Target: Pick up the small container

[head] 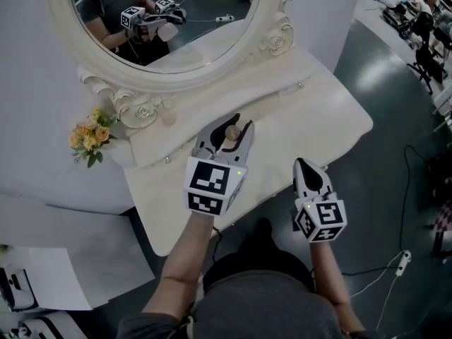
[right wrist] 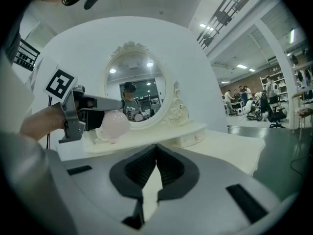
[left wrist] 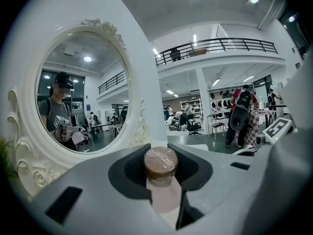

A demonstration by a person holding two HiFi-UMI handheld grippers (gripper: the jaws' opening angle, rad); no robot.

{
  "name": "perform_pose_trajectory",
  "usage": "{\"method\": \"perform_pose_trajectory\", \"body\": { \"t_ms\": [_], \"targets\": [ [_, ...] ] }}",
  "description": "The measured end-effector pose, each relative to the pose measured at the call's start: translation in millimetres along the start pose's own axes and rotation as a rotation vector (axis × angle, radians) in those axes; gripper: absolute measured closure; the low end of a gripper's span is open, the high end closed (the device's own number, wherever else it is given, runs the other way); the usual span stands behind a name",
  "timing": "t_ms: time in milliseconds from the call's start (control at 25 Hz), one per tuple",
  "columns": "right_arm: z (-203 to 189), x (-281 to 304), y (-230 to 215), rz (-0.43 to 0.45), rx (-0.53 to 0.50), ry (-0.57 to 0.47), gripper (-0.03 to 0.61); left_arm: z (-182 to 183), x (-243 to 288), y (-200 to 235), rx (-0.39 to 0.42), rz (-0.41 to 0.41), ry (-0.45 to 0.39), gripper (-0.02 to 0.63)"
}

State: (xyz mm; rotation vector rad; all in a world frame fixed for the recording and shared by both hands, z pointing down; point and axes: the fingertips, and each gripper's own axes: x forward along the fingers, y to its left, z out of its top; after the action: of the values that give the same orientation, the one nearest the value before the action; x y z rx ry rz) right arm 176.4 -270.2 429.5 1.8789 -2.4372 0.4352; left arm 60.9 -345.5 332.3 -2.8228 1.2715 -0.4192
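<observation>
The left gripper [head: 229,129], at the centre of the head view, is clamped at a middling width on the small pale-pink container with a round brown wooden-looking lid [left wrist: 161,163]. The lid sits squarely between the dark pads in the left gripper view. So the grasp looks made. Whether the container has left the cream-white dressing table [head: 311,111] I cannot tell (the right gripper view shows its rounded pink body at the left, low against the table's raised shelf). What seems left is a clear lift. The right gripper [right wrist: 156,153], lower right in the head view, has its jaws together on nothing, below the ornate oval mirror [head: 169,20].
</observation>
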Motion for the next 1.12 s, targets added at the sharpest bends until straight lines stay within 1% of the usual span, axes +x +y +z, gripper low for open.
{"method": "perform_pose_trajectory", "body": {
  "t_ms": [160, 400, 1120],
  "targets": [
    [-0.2, 0.4, -0.7, -0.006, -0.019, 0.009, 0.575, 6.1, 0.2, -1.8, 0.004, -0.006, -0.017, 0.506],
    [1.0, 2.6, 0.6, -0.01, -0.041, 0.015, 0.575, 7.8, -0.4, 0.1, 0.004, -0.006, -0.022, 0.506],
    [2.3, 9.5, -2.0, -0.012, -0.059, 0.02, 0.577, 0.0, 4.7, 5.6, 0.003, -0.001, 0.0, 0.506]
  ]
}}
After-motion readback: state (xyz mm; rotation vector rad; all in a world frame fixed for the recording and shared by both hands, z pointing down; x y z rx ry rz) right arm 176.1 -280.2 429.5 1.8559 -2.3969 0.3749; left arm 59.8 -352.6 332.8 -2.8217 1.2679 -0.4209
